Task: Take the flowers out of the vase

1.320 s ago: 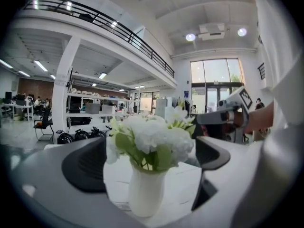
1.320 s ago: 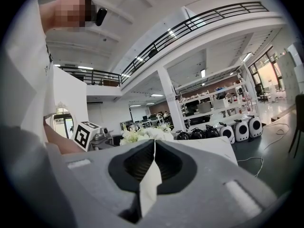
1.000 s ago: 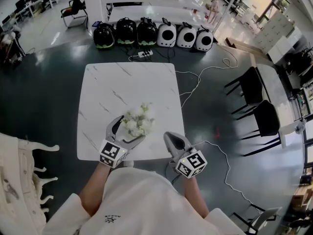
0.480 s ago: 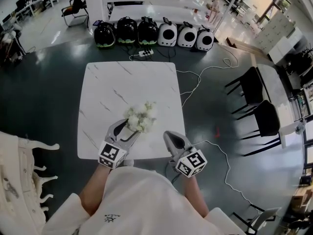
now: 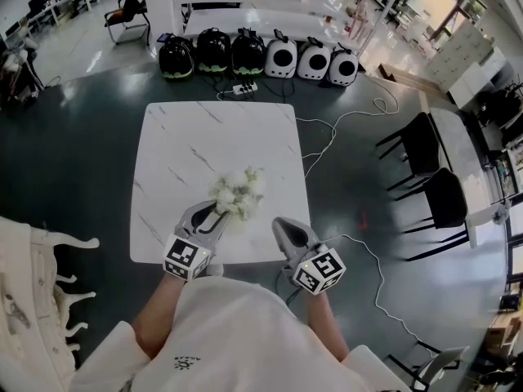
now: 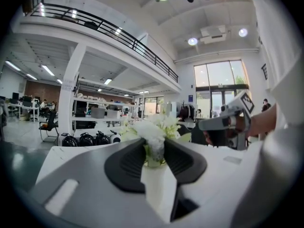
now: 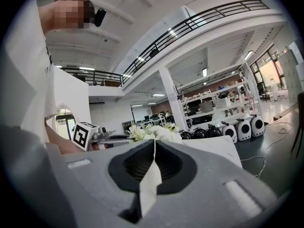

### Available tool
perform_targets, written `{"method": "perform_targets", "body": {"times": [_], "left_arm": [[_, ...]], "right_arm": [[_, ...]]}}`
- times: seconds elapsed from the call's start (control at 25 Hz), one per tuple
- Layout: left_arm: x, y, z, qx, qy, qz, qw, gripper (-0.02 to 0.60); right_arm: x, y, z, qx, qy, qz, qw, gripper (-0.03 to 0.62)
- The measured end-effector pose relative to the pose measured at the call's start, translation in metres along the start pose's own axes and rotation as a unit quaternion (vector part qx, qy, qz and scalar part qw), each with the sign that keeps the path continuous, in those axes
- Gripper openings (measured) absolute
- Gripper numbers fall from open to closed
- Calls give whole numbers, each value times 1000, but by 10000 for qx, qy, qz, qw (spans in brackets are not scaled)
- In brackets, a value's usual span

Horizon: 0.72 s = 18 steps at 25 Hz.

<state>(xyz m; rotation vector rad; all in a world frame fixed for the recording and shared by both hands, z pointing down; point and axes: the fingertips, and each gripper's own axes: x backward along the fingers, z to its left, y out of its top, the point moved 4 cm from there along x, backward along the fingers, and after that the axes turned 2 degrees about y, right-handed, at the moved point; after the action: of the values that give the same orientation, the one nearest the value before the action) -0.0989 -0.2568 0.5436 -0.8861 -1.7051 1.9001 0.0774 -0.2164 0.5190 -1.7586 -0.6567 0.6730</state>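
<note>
A square white worktop (image 5: 180, 149) with thin grey veining fills the middle of the head view and stands on a dark, glossy floor (image 5: 73, 137). Along the top of the frame runs a row of rounded cases (image 5: 253, 55), three black and three white, with a power strip (image 5: 243, 89) just below them. A white cable (image 5: 343, 121) trails down the floor at the right, near two black chairs (image 5: 433, 178). The gripper views show a high, bright hall with a railed gallery and shelving, soft in the distance.

In the head view the vase is hidden under the blooms. In the left gripper view a pale greenish, glassy bit shows low in the gap between the pads; whether it is the vase mouth or the stems cannot be told. The dark rim of each gripper view cuts off its corners.

The flowers (image 5: 239, 193), a white bunch, stand on the lower middle of the worktop, right at the tip of the left gripper (image 5: 219, 212). Its jaws are closing with the bunch between them, and its pads look pressed against both sides just under the blooms. The right gripper (image 5: 282, 225) hangs at the worktop's lower edge, a little right of the flowers and clear of them, jaws together on nothing.
</note>
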Motion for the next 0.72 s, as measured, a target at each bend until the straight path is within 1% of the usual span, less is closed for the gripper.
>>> {"method": "perform_targets", "body": {"times": [0.2, 0.72], "left_arm": [[2, 0, 2, 196, -7, -139, 9997, 83], [5, 19, 0, 594, 19, -533, 9968, 61]], "right_arm": [[1, -3, 3, 3, 5, 11, 10000, 5], [8, 0, 3, 13, 32, 10, 10000, 5]]}}
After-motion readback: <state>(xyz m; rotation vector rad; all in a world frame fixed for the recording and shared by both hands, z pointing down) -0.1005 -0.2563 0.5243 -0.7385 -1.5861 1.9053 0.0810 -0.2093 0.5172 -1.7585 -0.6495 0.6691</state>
